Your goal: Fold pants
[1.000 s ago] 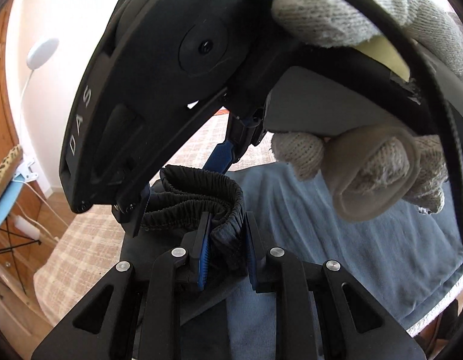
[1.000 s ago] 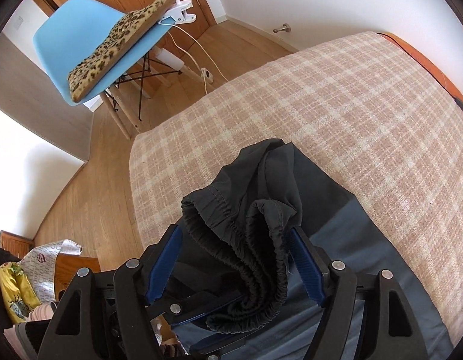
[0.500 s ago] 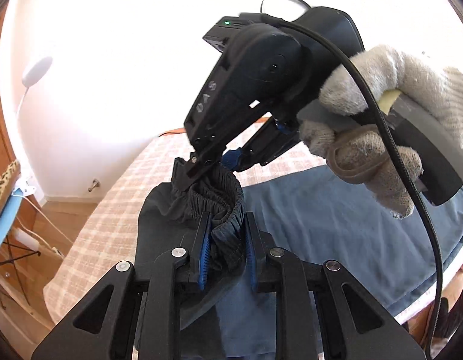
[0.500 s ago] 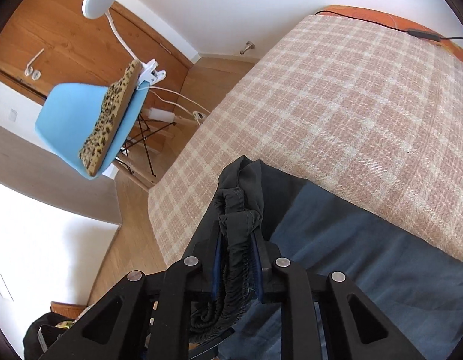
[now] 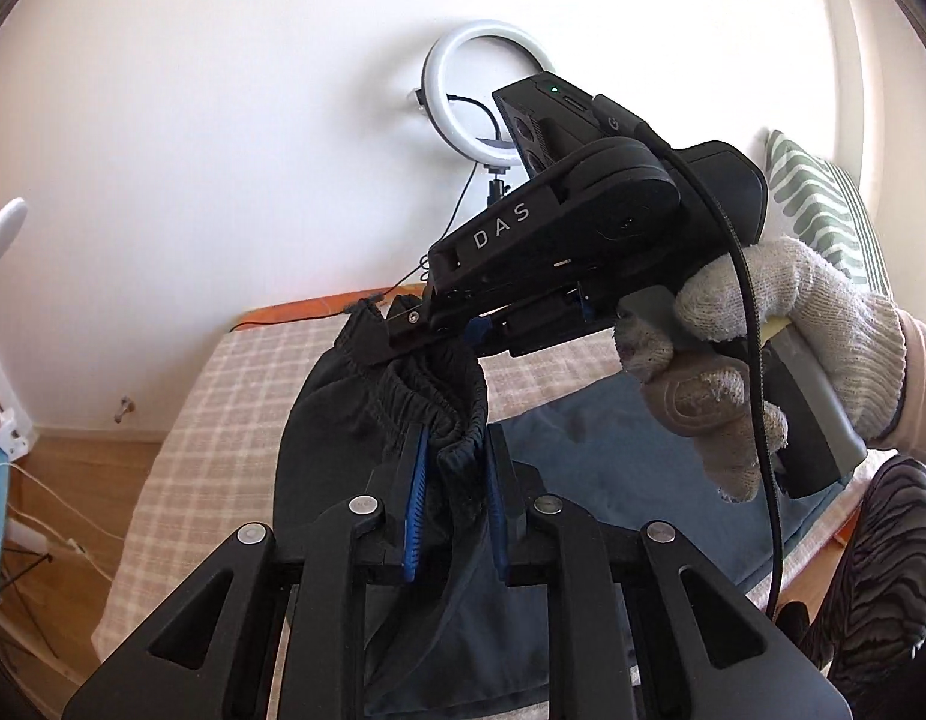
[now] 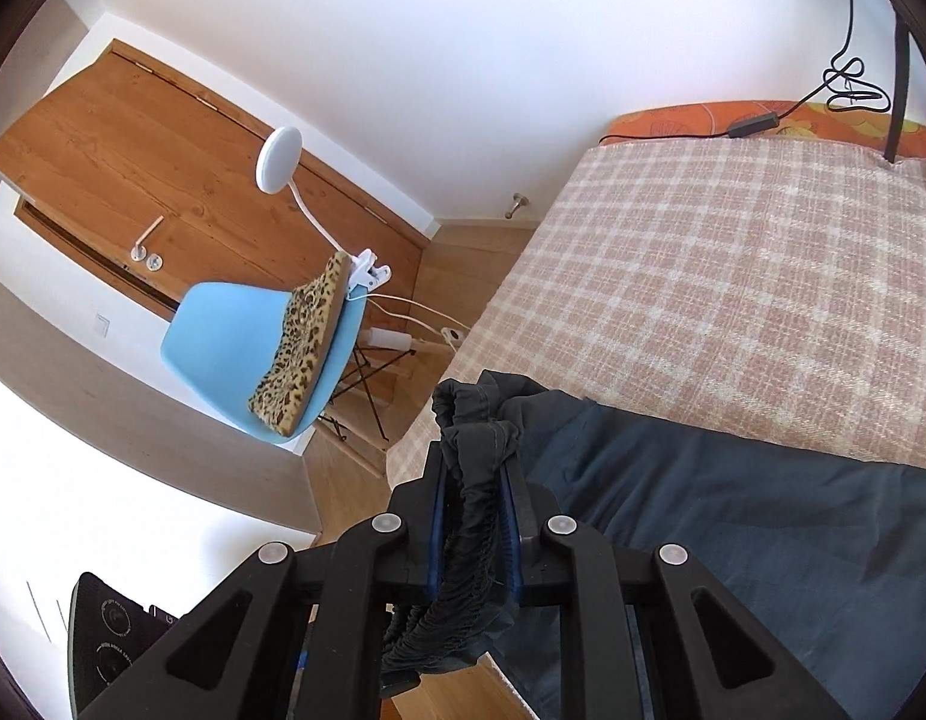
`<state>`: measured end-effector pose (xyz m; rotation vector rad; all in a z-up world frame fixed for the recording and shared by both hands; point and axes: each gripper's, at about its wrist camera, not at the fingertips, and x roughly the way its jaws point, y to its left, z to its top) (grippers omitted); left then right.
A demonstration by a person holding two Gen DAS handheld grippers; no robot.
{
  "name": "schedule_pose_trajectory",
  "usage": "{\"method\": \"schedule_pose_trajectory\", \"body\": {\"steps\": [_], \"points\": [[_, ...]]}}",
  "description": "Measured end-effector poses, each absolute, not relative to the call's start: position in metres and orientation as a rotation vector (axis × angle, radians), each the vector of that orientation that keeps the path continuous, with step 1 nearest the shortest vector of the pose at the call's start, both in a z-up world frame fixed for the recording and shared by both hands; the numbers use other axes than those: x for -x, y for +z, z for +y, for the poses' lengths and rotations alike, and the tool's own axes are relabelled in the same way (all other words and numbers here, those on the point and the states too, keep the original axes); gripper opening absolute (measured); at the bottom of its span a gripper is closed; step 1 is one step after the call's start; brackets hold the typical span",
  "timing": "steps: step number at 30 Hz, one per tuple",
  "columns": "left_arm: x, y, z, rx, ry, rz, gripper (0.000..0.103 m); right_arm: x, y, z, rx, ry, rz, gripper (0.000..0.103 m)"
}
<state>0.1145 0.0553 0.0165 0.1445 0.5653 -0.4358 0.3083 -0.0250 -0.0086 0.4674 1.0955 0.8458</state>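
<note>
Dark blue-grey pants [image 5: 613, 444] with a black elastic waistband [image 5: 438, 396] lie partly on the plaid bed and are lifted at the waist. My left gripper [image 5: 453, 468] is shut on the bunched waistband. My right gripper [image 6: 472, 480] is shut on another part of the waistband [image 6: 475, 438]. In the left wrist view the right gripper [image 5: 420, 330], held by a gloved hand [image 5: 763, 324], pinches the waistband just above and beyond my left fingers. The pant legs [image 6: 733, 510] trail over the bed.
The bed has a pink and cream plaid cover [image 6: 733, 276] with an orange edge and a cable at the wall. A blue chair [image 6: 252, 354] with a leopard cushion and clip lamp stands on the wooden floor. A ring light [image 5: 481, 96] stands at the wall.
Both grippers have risen, lifting the waistband off the bed. The right gripper closed on the waistband and has moved away from the left wrist camera.
</note>
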Motion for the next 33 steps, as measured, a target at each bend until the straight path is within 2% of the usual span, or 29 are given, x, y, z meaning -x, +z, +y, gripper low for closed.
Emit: {"method": "schedule_pose_trajectory", "body": {"steps": [9, 16, 27, 33], "points": [[-0.120, 0.040, -0.014, -0.203, -0.577, 0.580, 0.016, -0.277, 0.022, -0.132, -0.574, 0.800, 0.989, 0.014], [-0.107, 0.034, -0.091, -0.269, -0.705, 0.597, 0.016, -0.249, 0.026, -0.236, -0.655, 0.705, 0.927, 0.013], [-0.082, -0.006, -0.240, -0.267, -0.963, 0.687, 0.016, -0.188, -0.024, -0.402, -0.799, 0.471, 0.921, 0.014], [-0.069, -0.039, -0.294, -0.247, -1.035, 0.741, 0.016, -0.160, -0.061, -0.467, -0.851, 0.369, 0.938, 0.013]]}}
